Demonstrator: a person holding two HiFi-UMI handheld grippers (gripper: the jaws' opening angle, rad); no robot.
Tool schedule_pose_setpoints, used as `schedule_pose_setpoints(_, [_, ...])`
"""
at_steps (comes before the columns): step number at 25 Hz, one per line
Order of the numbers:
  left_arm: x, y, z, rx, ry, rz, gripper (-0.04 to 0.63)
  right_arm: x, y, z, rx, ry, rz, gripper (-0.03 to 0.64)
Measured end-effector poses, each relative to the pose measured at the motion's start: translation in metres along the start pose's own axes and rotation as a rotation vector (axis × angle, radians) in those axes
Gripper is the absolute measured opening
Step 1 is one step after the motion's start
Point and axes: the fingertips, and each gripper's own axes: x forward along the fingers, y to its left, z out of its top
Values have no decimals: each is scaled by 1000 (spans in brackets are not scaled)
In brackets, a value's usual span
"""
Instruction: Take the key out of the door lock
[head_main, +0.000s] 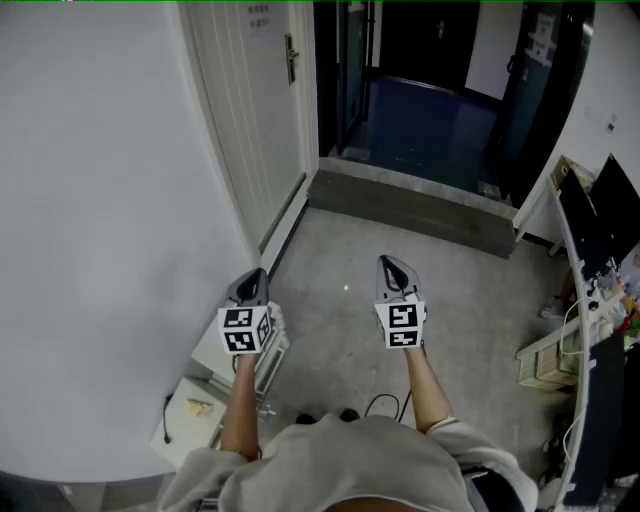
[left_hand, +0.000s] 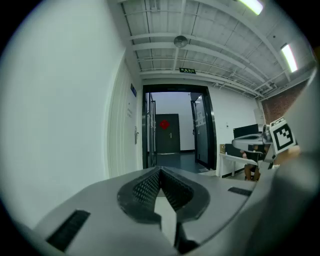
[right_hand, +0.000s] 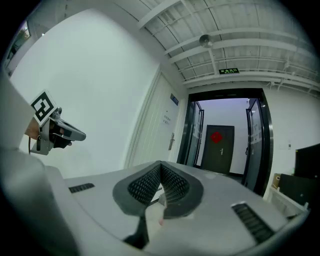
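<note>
A white door (head_main: 250, 110) stands in the wall on the left, far ahead of me, with a dark handle and lock plate (head_main: 291, 58) on its edge. The handle plate also shows small in the left gripper view (left_hand: 135, 135) and the right gripper view (right_hand: 171, 141). No key can be made out at this distance. My left gripper (head_main: 256, 272) and right gripper (head_main: 388, 262) hang side by side over the concrete floor, well short of the door. The left gripper (left_hand: 160, 170) and right gripper (right_hand: 160, 164) each have jaws closed tip to tip with nothing between them.
A raised concrete step (head_main: 415, 205) leads into a dark corridor with a far door bearing a red ornament (left_hand: 164, 125). A desk with monitors (head_main: 600, 230) lines the right side. A white box (head_main: 195, 405) and cables lie on the floor by my left arm.
</note>
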Motion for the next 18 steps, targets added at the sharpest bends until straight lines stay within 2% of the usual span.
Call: schedule_pose_setpoints(18, [18, -36, -1, 4, 3, 23, 18, 0, -32, -16, 17, -17, 29, 21])
